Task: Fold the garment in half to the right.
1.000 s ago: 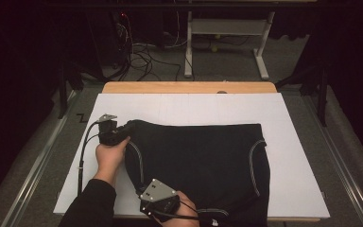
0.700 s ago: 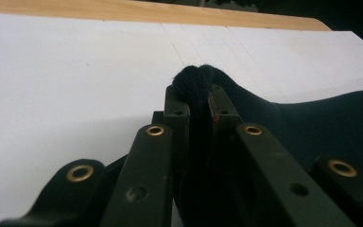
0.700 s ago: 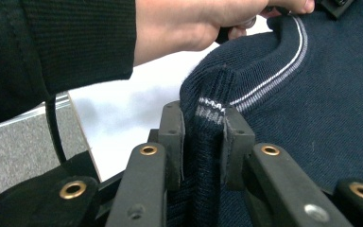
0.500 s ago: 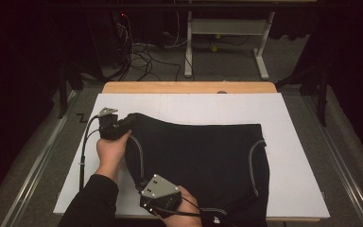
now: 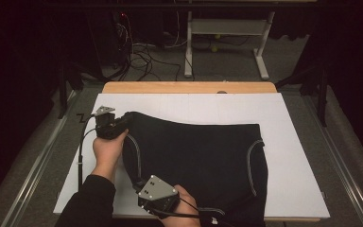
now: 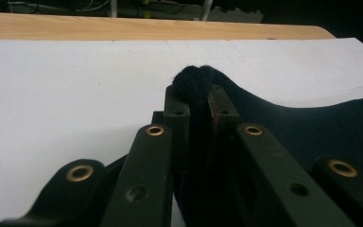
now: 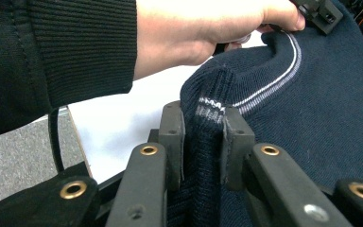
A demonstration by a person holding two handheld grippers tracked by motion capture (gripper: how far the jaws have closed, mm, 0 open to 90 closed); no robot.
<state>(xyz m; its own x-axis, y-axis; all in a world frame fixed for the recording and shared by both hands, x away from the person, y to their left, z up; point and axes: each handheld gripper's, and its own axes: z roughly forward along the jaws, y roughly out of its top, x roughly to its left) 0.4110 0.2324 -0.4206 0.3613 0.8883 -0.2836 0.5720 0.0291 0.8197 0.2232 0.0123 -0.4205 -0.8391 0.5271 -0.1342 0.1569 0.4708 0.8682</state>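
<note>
The left gripper point(image 5: 118, 125) sat farther up the table, jaws pinched tight, the left hand point(image 5: 108, 150) wrapped behind it. The right gripper point(image 5: 144, 187) stayed near the person, jaws likewise clamped.

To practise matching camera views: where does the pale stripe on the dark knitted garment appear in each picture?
High view: the stripe curves along the garment's left edge, between the two hands.
Left gripper view: no stripe to be seen; plain dark cloth between the left tongs.
Right gripper view: stripe at upper right, running down into the right tongs.
Shared landmark: the white board.
</note>
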